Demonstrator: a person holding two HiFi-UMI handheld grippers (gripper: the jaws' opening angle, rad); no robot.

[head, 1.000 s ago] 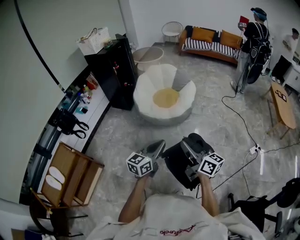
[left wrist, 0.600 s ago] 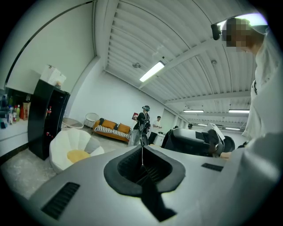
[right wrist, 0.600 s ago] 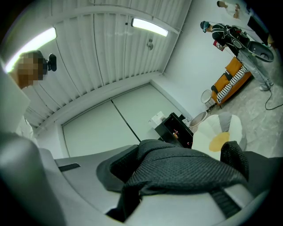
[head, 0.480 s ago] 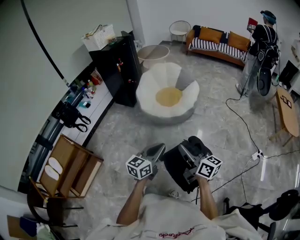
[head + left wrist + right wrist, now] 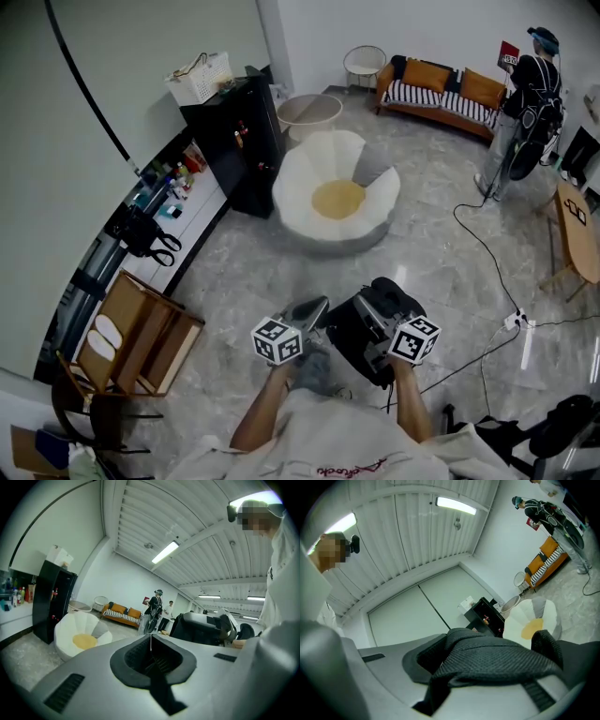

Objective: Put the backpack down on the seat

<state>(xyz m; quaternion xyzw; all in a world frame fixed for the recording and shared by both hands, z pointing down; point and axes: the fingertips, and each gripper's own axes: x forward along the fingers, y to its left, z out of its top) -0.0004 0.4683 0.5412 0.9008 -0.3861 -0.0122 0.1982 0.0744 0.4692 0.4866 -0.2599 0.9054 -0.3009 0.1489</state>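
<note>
The right gripper view is showing what the head view is hiding: the right gripper (image 5: 375, 314) is clamping the backpack's (image 5: 356, 339) mesh strap (image 5: 497, 660). The left gripper (image 5: 151, 644) is pinching shut, empty. The backpack is still hanging short of the seat (image 5: 337, 199), as before.

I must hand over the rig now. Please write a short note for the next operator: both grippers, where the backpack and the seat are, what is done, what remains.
The right gripper is shut on the dark mesh strap of the black fabric backpack, held up close in front of the person.
The left gripper is shut and empty, beside the backpack.
The white petal-shaped seat with a yellow centre stands on the floor ahead, apart from the backpack.
Done: backpack in grip.
Left: carry it to the seat, lower it on, release.
</note>
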